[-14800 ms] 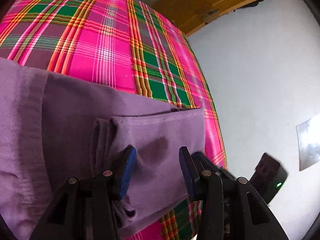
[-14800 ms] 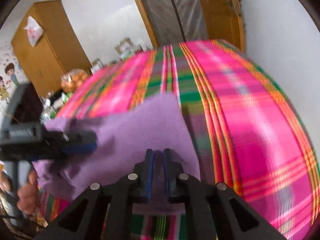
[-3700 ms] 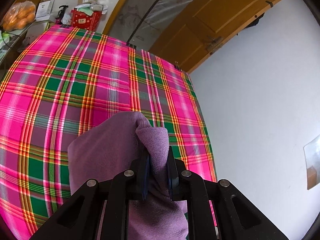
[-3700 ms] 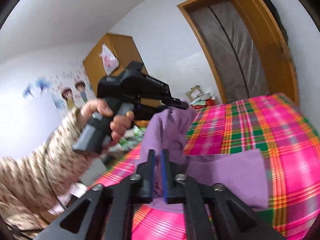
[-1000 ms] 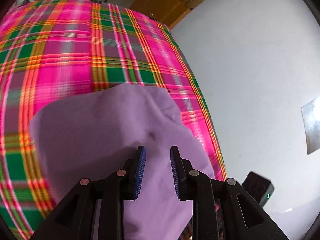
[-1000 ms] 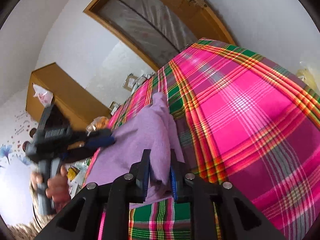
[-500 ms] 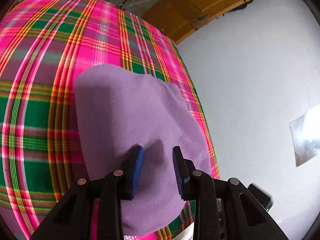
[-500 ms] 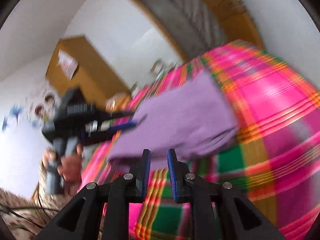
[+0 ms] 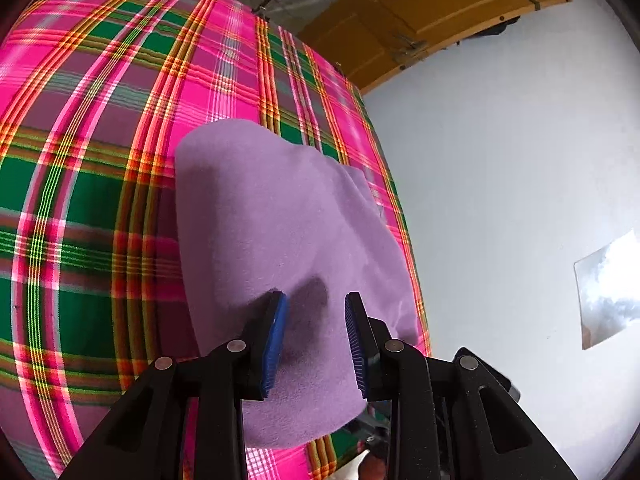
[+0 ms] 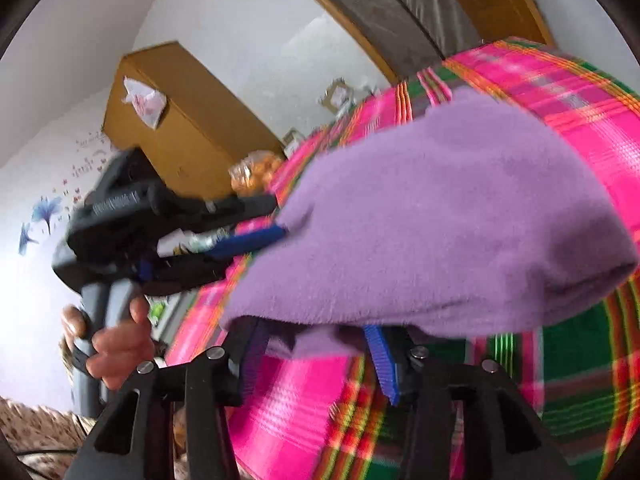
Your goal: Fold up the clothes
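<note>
**Folded purple garment on the plaid bed**

The purple garment (image 9: 280, 248) lies folded on the plaid bedspread (image 9: 88, 184). Left gripper (image 9: 314, 340) hovers at its 6 o'clock edge, jaws wide, empty. Right gripper (image 10: 320, 356) likewise wide, holding nothing. No writing is legible.

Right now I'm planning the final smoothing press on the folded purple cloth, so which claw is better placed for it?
Left. The left claw hangs open directly over the purple cloth, while the right claw sits low at its edge.
</note>
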`<state>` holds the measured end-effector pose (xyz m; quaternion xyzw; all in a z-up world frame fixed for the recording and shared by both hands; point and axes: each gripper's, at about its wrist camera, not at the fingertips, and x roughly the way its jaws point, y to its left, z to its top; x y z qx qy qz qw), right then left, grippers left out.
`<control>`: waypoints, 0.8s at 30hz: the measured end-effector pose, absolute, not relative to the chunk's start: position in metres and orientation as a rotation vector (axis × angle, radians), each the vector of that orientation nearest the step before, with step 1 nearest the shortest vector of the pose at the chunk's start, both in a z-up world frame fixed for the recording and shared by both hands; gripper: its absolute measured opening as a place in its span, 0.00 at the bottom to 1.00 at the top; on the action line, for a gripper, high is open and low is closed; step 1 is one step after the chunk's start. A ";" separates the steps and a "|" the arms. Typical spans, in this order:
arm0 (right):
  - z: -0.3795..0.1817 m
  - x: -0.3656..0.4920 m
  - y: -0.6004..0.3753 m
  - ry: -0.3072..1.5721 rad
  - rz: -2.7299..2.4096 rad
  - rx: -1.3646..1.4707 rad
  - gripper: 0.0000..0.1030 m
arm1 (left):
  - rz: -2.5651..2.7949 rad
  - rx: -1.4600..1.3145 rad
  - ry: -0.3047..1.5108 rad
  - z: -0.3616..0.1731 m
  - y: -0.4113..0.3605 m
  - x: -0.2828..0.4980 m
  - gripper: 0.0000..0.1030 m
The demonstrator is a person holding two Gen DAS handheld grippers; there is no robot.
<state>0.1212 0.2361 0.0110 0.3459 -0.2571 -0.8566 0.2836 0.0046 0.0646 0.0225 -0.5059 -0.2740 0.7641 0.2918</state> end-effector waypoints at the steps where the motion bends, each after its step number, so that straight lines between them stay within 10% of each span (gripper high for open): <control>1: 0.016 0.121 0.238 -0.701 -2.297 0.896 0.47 | 2.037 -1.351 -0.726 0.023 0.066 0.003 0.30; 24: 0.007 0.118 0.201 -0.510 -2.206 0.991 0.44 | 1.959 -1.400 -0.772 0.010 0.064 -0.011 0.31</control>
